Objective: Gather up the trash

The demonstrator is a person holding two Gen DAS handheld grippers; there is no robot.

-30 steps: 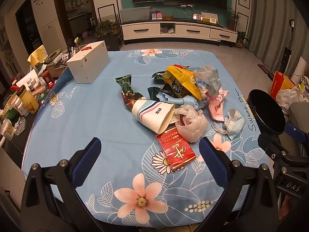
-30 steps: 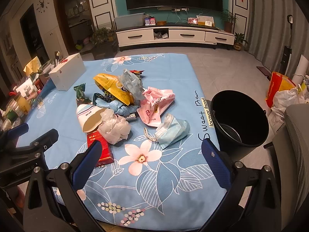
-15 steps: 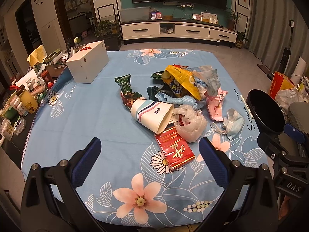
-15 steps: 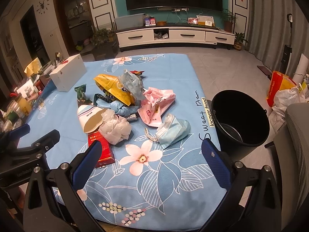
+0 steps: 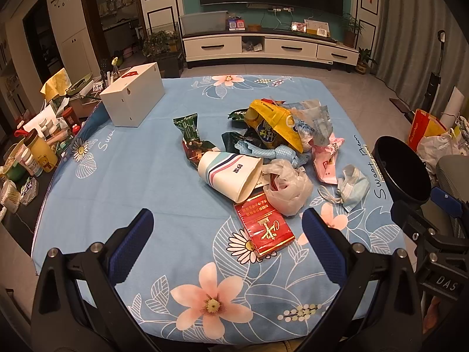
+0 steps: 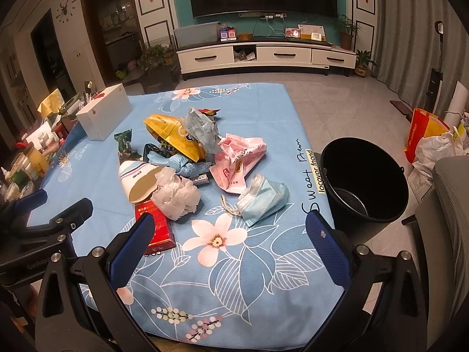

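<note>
A heap of trash lies mid-table on the blue floral cloth (image 5: 123, 176): a tipped paper cup (image 5: 230, 173), a red cigarette carton (image 5: 263, 230), a crumpled white plastic bag (image 5: 288, 187), a yellow snack bag (image 5: 275, 123), a pink wrapper (image 6: 240, 158) and a blue face mask (image 6: 261, 199). A black bucket (image 6: 363, 182) stands off the table's right edge. My left gripper (image 5: 227, 236) hovers open near the front edge, just short of the carton. Over the front right of the table my right gripper (image 6: 230, 237) is open too, holding nothing.
A white box (image 5: 132, 99) sits at the table's far left corner. Bottles and jars (image 5: 35, 152) crowd a side surface to the left. Bags (image 6: 433, 138) lie on the floor right of the bucket, and a grey chair (image 6: 451, 193) is at the right edge.
Both views have shifted only slightly; the trash sits a touch nearer the left gripper. Nothing was taken hold of.
</note>
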